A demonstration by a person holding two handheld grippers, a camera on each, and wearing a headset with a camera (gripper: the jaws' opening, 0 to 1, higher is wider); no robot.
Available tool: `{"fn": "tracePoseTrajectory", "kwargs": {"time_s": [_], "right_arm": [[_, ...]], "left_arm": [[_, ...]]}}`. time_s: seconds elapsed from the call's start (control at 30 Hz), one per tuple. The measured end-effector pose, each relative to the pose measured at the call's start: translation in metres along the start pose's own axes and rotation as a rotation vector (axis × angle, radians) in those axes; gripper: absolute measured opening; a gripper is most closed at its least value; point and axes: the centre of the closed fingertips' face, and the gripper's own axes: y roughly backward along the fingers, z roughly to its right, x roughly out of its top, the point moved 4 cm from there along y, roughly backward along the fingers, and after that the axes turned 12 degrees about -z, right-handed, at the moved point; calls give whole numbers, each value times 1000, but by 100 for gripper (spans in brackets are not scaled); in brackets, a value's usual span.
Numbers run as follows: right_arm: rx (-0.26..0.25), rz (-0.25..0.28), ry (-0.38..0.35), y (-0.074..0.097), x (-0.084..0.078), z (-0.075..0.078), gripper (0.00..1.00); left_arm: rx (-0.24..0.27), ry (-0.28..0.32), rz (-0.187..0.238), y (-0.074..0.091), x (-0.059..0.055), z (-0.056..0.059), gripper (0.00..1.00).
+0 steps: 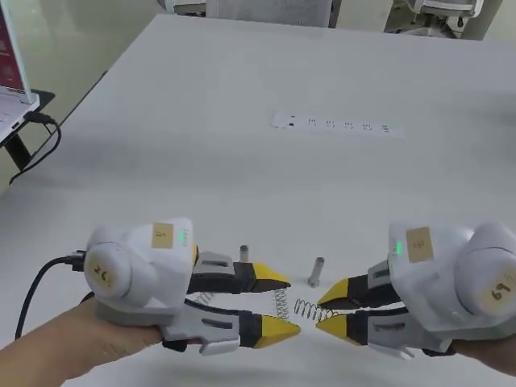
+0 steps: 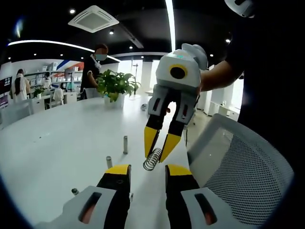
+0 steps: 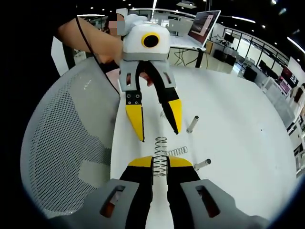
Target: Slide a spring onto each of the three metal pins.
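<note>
- Left gripper [image 1: 278, 305]: I saw it low on the left of the head view, held in a hand. Its yellow-tipped jaws stood wide apart and held nothing.
- Right gripper [image 1: 326, 310]: it faced the left gripper from the right, tips close to tips. Its jaws were closed on the end of a spring [image 1: 306, 308].
- Spring: the free end reached out towards the open left jaws. In the right gripper view the coil ran straight ahead between that gripper's own tips. In the left gripper view it hung from the tips of the oncoming right gripper.
- Second spring [image 1: 280, 302]: it was loose on the white table [image 1: 242, 161], just beside the held spring and between the left gripper's jaws as seen from the head. In the right gripper view it lay crosswise, right of the held coil.
- Pins, left gripper view: a far pin [image 2: 126, 144] and a middle pin [image 2: 109, 162] stood upright on the table, left of the jaws. A near pin [image 2: 75, 191] was low at the edge, and I could not tell its pose.
- Pins, head view: two stood just beyond the jaw tips, apart from both springs.
- Surroundings: a power strip [image 1: 337, 125] lay further up the table and a laptop [image 1: 12, 89] sat at the left edge. A mesh chair [image 3: 66, 143] stood beside the bench.
</note>
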Motion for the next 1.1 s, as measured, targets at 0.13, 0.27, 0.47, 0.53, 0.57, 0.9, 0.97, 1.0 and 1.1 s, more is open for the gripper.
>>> {"fn": "tracePoseTrajectory", "kwargs": {"time_s": [0.13,0.27,0.47,0.53,0.57,0.9,0.97,1.0,1.1], "right_arm": [[2,6,10,1,1,-1,7],[4,13,20,1,2,-2,7],[4,19,32,1,3,-2,7],[5,21,35,1,3,-2,7],[6,21,38,1,3,-2,7],[11,34,49,1,8,-1,7],[12,34,55,1,9,-1,7],[12,35,55,1,8,-1,7],[11,39,60,1,8,-1,7]], "left_arm": [[-11,1,6,-3,2,2,18],[-22,4,9,-5,2,2,15],[-40,4,22,-8,4,4,11],[-45,2,19,-9,3,4,10],[-46,3,22,-10,3,4,9],[-46,1,28,-9,4,3,5],[-48,0,26,-8,4,4,5],[-46,0,26,-8,4,3,4],[-44,-2,28,-9,4,4,4]]}}
